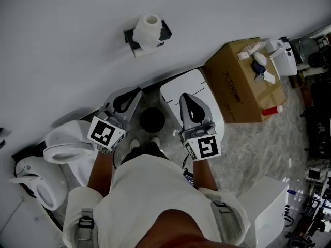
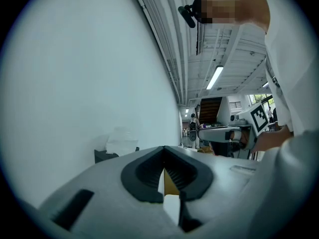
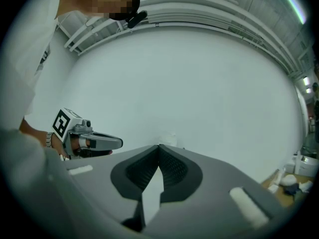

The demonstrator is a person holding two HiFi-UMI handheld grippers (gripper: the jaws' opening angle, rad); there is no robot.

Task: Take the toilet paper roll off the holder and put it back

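Observation:
The white toilet paper roll (image 1: 147, 31) sits on a black holder (image 1: 130, 37) fixed to the white wall, well ahead of both grippers. My left gripper (image 1: 136, 92) and right gripper (image 1: 184, 96) are held side by side in front of the person's body, both pointing at the wall, both shut with nothing between the jaws. In the left gripper view the roll (image 2: 119, 141) and holder (image 2: 102, 156) show just past the closed left gripper (image 2: 163, 149), with the right gripper (image 2: 225, 133) off to the side. In the right gripper view the roll (image 3: 168, 137) peeks over the closed right gripper (image 3: 158, 146).
A cardboard box (image 1: 243, 81) with small items on top stands at the right by the wall. A white toilet (image 1: 66, 146) is at the left. A white panel (image 1: 178, 87) and a black round bin (image 1: 152, 119) lie below the grippers. A white cabinet (image 1: 265, 205) stands lower right.

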